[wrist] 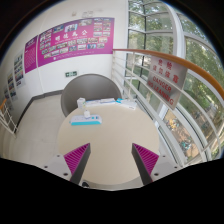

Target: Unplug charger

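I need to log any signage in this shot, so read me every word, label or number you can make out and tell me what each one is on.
No text here is readable.
Pink wall board: photos and print, too small to read.
Red and white banner on the railing: characters too blurred to read.
Small green sign on the wall: unreadable.
Blue and white item on the round table, beyond the open gripper: no legible print.

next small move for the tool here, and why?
Probably ease forward over the table toward the small white-and-blue item, likely the charger. The tool is open and holds nothing, and that item lies well beyond its fingers, near the chair. No plug or cable detail is discernible yet.
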### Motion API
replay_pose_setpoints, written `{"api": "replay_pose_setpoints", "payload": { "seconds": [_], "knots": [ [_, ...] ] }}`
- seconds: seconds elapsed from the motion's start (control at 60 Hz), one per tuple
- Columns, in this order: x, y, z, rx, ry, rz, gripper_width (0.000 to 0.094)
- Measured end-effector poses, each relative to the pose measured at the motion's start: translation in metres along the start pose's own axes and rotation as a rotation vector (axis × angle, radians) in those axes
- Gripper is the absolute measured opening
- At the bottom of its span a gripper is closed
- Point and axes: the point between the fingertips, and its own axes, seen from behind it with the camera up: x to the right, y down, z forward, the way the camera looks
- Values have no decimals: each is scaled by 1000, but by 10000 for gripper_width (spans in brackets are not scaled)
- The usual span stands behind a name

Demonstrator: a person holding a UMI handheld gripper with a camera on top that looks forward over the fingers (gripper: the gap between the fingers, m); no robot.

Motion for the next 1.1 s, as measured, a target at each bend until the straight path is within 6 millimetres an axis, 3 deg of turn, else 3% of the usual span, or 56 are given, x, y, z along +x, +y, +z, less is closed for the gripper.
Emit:
{"api": "replay_pose_setpoints", "payload": {
  "seconds": [0.133, 0.267, 0.4, 0.583, 0.717, 0.783, 1.033, 1.067, 1.1],
  "knots": [
    [-56, -17, 60, 67, -110, -5, 859],
    [-99, -46, 143, 118, -145, -8, 839],
    [-118, -73, 235, 167, -134, -19, 801],
    [-138, -84, 319, 157, -113, 5, 716],
    [-136, -79, 342, 141, -71, 5, 459],
    [-141, -82, 346, 158, -81, -10, 267],
    [-140, -85, 347, 165, -44, -30, 103],
    [-139, -103, 336, 225, -49, -22, 103],
    [-138, -135, 319, 304, -31, -46, 103]
  ]
}}
